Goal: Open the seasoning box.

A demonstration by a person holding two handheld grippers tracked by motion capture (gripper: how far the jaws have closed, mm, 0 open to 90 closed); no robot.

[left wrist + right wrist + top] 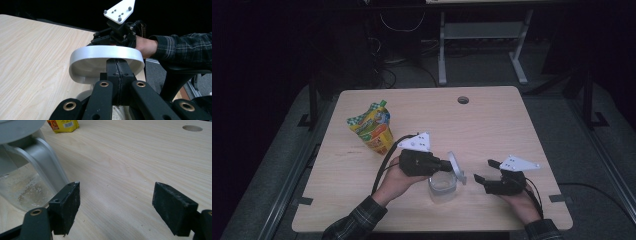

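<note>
My left tongs [451, 164] are clamped fully together on the rim of the white lid [106, 56], holding it tilted up on edge just above the clear container [443, 186]; I'd guess the lid is kept clear of the mouth so the container stays open for whatever goes in or comes out. The container stands on the table [492, 125] near my edge, between my 2 hands, and it looks to hold a thin residue, though the glare makes that hard to confirm. My right tongs [116, 207] are spread wide with nothing between them, resting low over the table just beside the container's wall, probably waiting to steady it. In the left gripper view I can see my right hand [146, 46] behind the lid. The snack pouch [373, 126] lies well apart at the far left, untouched
</note>
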